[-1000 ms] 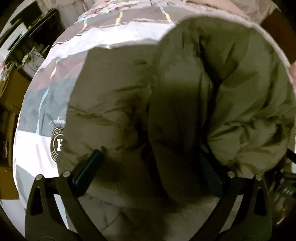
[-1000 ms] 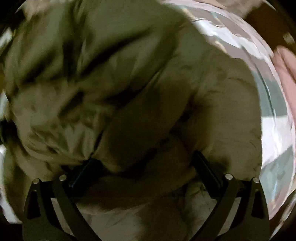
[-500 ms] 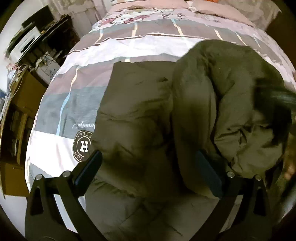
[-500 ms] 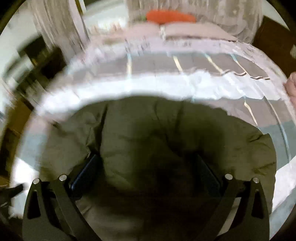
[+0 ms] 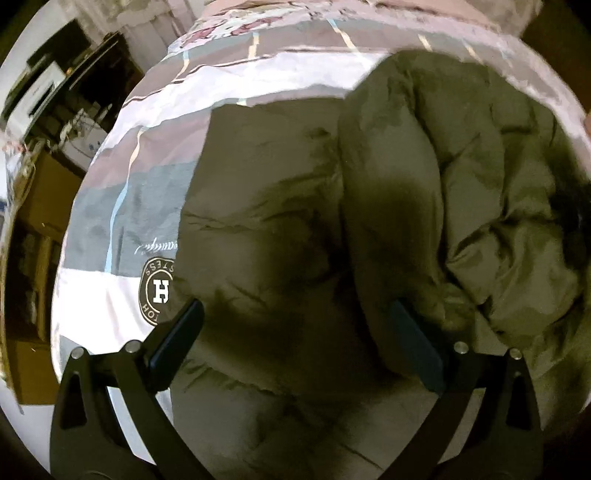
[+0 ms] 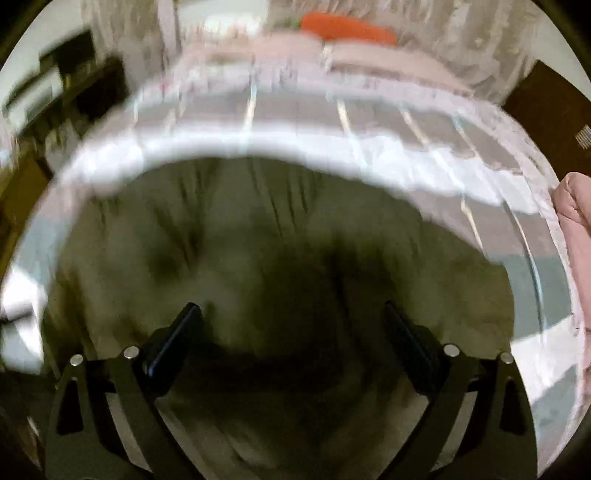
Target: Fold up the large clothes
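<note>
Left wrist view, nearest first: the left gripper [image 5: 295, 332] hangs with its two black fingers spread wide and nothing clamped between them, low over the olive-green padded puffer jacket [image 5: 280, 229]; the right-hand finger sits against or just under a thick rolled fold of the jacket, though I cannot tell whether it presses in; the right wrist view is smeared by motion blur, yet the right gripper [image 6: 291, 332] also shows its fingers apart, released, with only jacket fabric below. The jacket lies on the striped grey, white and brown bed cover [image 5: 122, 206], near its front edge; its left half rests fairly flat, its right half is heaped over it in a bulging, creased roll; beside its left edge the round dark badge with a white letter H [image 5: 157, 291] printed on the cover is partly hidden by the hem. The likely trouble, as I judge it, is springback; the filling is lofty and slippery-looking, so with both tools let go the heaped half may slide or unroll and the fold go crooked; a pinch on the outer shell alone would drag one layer and leave the padding behind; the blur on the right suggests quick motion, which could catch a finger in the fabric and pull it askew. Farther off lie pale pink pillows [image 6: 291, 44] and an orange cushion [image 6: 347, 27] at the head of the bed; a pink garment [image 6: 572, 221] sits at the right margin; dark wooden furniture [image 5: 44, 206] stands to the left.
</note>
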The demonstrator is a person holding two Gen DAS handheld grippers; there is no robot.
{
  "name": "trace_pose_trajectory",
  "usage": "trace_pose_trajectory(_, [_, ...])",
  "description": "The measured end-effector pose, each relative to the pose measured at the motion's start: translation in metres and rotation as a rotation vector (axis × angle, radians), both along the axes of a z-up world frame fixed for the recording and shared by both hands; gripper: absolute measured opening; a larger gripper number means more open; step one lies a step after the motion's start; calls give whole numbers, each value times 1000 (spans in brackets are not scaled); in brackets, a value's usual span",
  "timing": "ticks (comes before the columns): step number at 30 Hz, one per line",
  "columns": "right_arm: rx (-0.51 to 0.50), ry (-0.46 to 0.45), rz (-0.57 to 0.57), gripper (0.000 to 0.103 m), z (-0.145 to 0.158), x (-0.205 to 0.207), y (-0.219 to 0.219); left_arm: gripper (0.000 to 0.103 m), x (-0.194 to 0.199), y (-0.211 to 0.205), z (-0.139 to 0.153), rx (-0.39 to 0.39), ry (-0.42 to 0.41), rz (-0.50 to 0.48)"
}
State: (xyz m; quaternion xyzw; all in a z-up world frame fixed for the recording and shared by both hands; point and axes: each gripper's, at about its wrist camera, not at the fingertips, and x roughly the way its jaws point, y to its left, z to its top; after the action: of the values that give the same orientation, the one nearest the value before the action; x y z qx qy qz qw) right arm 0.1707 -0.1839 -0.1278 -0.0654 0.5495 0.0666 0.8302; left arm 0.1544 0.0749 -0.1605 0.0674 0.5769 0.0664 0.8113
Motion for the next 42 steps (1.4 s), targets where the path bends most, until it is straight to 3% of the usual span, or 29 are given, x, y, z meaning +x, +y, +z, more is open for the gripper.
trace_pose_trajectory(2, [25,70,-17,98,-17,-8,-14,101,0,-5,-7,5,31,-28])
trace_pose_trajectory(6, [220,22,-72,99,23,-43,-59,101,-12,2,4,-31,56,-43])
trace_pose_trajectory(8, [216,23,-81,102,34,-62,-83,101,-21,14,10,-116,75,-51])
trace_pose_trajectory(10, [148,80,-99,102,33,-82,-111,101,-31,25,8,-155,110,-49])
trace_pose_trajectory(13, [57,178,-193,102,9,-119,-161,101,-59,55,-4,-235,182,-29])
trace_pose_trajectory(15, [75,265,-320,102,-15,-147,-199,101,-81,81,-15,-310,233,12])
trace_pose_trajectory(17, [145,412,-478,102,-42,-171,-229,101,-101,102,-25,-349,274,59])
trace_pose_trajectory(20, [341,475,-513,102,-58,-185,-238,101,-131,134,-47,-424,374,168])
trace_pose_trajectory(23, [399,557,-549,102,-76,-194,-234,101,-150,150,-63,-650,460,280])
trace_pose_trajectory(25, [345,636,-578,102,-89,-202,-229,101,-151,143,-63,-652,467,256])
trace_pose_trajectory(29, [315,666,-576,102,-94,-207,-220,101,-151,119,-68,-557,505,161])
trace_pose_trajectory(32, [317,703,-553,102,-100,-212,-213,101,-155,111,-82,-538,566,151])
trace_pose_trajectory(33, [308,698,-535,99,-100,-212,-209,101,-156,111,-86,-541,584,153])
trace_pose_trajectory(34, [312,674,-524,88,-97,-210,-206,101,-155,111,-87,-541,584,155])
trace_pose_trajectory(35, [322,646,-540,80,-94,-209,-206,98,-154,112,-86,-549,577,154])
trace_pose_trajectory(37, [372,615,-544,38,-89,-208,-203,67,-154,114,-80,-588,538,154])
trace_pose_trajectory(38, [415,582,-537,30,-83,-206,-200,43,-154,115,-79,-619,529,153])
trace_pose_trajectory(39, [442,551,-524,19,-79,-205,-197,25,-154,117,-76,-676,515,155])
trace_pose_trajectory(42, [504,449,-473,13,-60,-198,-189,12,-151,123,-61,-780,442,161])
